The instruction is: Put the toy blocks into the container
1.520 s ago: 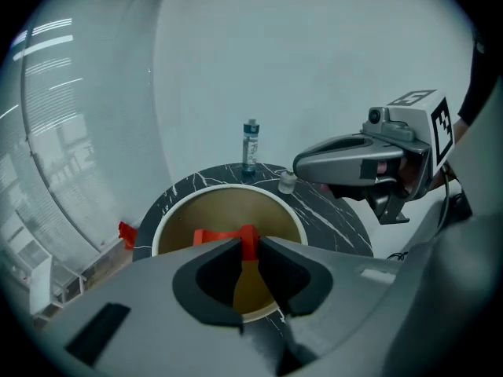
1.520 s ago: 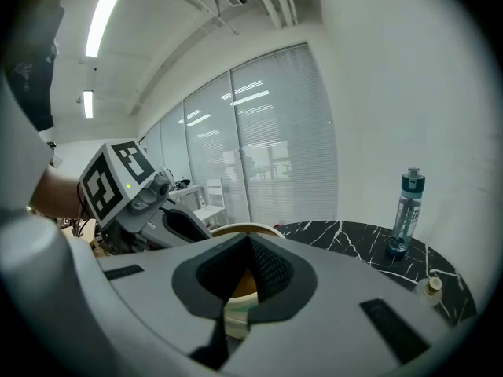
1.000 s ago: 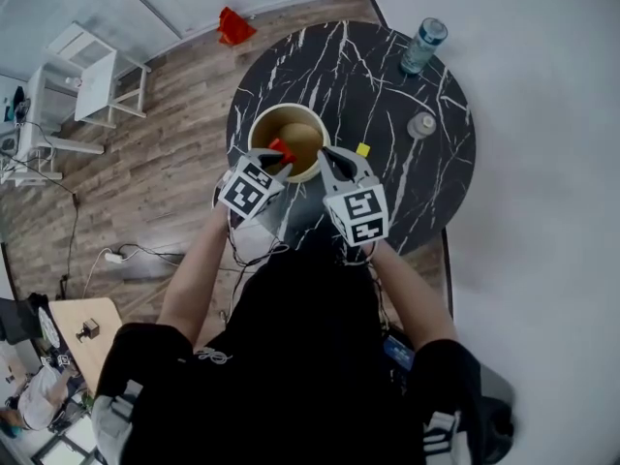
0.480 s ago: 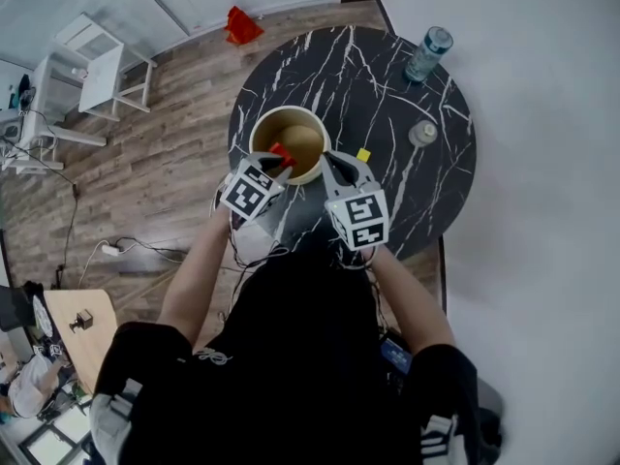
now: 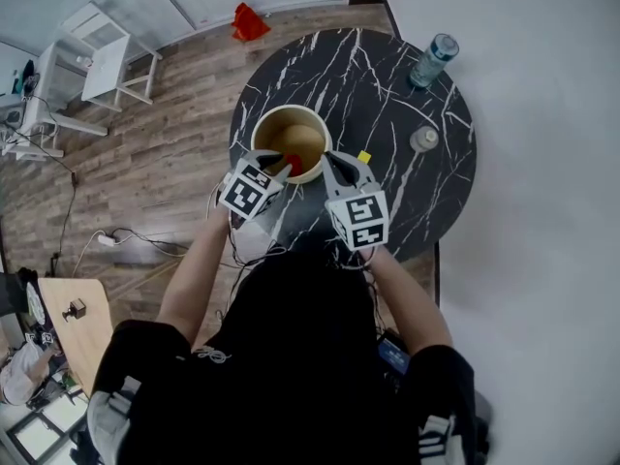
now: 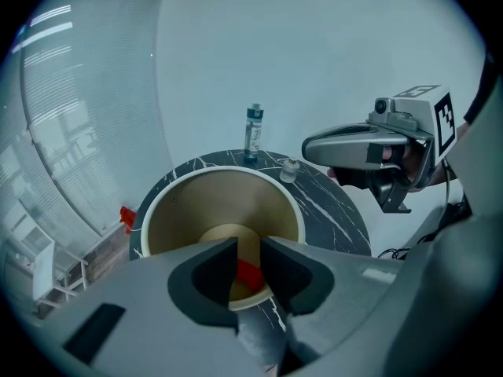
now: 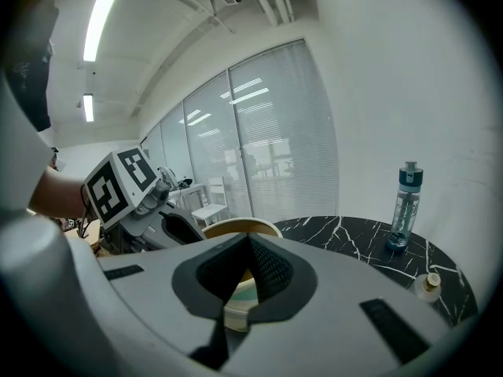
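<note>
A round black marble tabletop (image 5: 387,105) carries a cream container (image 5: 260,130). The left hand-held gripper (image 6: 249,243) hangs at its near rim. Its jaws have just been opening, releasing a red toy block (image 6: 250,274) that sits loose between them over the container's inside. The right hand-held gripper (image 7: 248,240) is clenched on nothing, and a yellow block (image 5: 363,157) lies on the tabletop nearby.

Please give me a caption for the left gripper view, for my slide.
Left gripper, jaws just opened further, above the beige container, with a red block seen between them.
</note>
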The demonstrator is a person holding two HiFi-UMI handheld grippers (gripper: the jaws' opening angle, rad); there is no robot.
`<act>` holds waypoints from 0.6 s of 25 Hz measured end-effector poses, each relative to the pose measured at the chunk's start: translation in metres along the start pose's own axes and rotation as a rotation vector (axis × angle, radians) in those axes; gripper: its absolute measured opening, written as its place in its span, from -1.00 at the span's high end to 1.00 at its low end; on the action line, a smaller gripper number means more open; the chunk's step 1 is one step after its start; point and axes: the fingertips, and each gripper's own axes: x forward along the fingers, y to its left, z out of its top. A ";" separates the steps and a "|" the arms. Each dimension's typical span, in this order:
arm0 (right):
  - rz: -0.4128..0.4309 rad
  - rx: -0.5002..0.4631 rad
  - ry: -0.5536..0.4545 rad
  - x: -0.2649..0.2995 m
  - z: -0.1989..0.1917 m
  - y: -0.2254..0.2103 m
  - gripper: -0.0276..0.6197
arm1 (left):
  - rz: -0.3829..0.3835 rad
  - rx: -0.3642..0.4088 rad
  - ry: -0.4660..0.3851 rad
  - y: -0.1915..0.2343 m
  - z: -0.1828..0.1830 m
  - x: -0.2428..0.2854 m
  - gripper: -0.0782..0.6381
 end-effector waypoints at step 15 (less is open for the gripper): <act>0.068 -0.035 -0.018 -0.003 0.009 0.000 0.92 | 0.287 -0.248 -0.398 0.015 0.013 -0.064 0.79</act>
